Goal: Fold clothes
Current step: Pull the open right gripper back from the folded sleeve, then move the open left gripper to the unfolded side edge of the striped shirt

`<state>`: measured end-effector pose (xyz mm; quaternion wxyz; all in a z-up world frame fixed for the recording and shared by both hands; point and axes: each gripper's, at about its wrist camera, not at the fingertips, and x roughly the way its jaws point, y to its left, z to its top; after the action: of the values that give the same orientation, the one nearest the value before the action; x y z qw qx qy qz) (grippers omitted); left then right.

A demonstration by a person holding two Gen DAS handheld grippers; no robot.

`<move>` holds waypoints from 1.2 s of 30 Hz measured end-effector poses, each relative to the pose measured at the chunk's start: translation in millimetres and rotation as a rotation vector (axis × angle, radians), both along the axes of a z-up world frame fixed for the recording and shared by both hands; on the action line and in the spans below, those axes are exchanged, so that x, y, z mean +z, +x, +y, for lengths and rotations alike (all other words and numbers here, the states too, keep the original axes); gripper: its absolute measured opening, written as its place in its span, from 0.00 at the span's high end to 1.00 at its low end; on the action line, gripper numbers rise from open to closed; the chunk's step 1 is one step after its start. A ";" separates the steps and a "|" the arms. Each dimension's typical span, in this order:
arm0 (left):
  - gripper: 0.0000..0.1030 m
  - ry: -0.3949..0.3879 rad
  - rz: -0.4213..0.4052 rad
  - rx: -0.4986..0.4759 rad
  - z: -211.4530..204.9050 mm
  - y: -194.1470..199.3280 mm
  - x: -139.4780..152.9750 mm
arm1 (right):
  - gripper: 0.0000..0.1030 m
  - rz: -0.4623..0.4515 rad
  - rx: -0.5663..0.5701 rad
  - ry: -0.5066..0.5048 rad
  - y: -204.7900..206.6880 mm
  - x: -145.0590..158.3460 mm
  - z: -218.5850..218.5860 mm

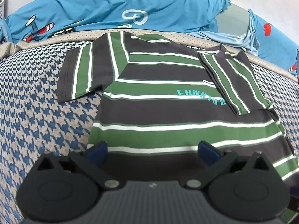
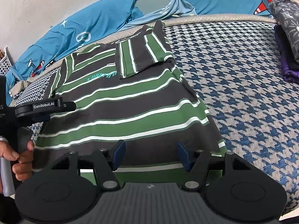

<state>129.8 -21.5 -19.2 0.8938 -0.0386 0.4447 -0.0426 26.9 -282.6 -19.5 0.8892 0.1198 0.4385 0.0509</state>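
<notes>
A big bed [image 2: 243, 85] fills most of the room here, with a blue and grey zigzag cover. A tan strip [image 1: 56, 40] runs along its far edge. Behind it lies a bright blue blanket [image 1: 115, 9] with little planes and stars on it. The wall [image 2: 46, 3] at the back is plain white. A white basket with holes [image 2: 4, 63] stands in the corner.

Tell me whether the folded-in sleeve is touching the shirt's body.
Touching. In the right wrist view the folded sleeve lies flat on the striped shirt, covering the end of its teal lettering, with no gap.
</notes>
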 end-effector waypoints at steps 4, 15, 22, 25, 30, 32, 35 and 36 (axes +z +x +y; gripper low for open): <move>0.00 -0.005 0.010 0.029 2.9 2.9 -2.2 | 0.40 -0.003 -0.001 -0.001 0.7 -1.4 2.0; 0.00 -0.018 0.006 0.063 10.5 4.2 -2.5 | 0.36 -0.014 0.014 -0.012 0.2 -3.8 4.4; 0.00 -0.011 0.009 0.091 13.7 6.0 -2.4 | 0.33 -0.019 0.027 -0.027 -0.2 -6.2 5.9; 0.00 -0.013 0.011 0.109 15.8 7.2 -2.5 | 0.31 -0.023 0.032 -0.034 -0.6 -7.1 7.8; 0.00 -0.026 0.009 0.129 22.8 9.8 0.1 | 0.30 -0.029 0.050 -0.062 -2.1 -8.4 12.6; 0.00 -0.031 0.008 0.136 25.8 10.8 1.2 | 0.30 -0.033 0.048 -0.061 -2.3 -8.4 12.8; 0.00 -0.037 0.003 0.148 29.7 12.2 2.5 | 0.30 -0.040 0.046 -0.057 -2.6 -7.7 13.0; 0.00 -0.040 0.001 0.153 31.3 12.4 2.7 | 0.30 -0.042 0.044 -0.055 -2.6 -7.5 13.1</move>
<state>142.3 9.8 -16.4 0.8934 -0.0903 0.4398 0.0171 24.4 -269.6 -27.0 0.8999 0.0843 0.4235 0.0608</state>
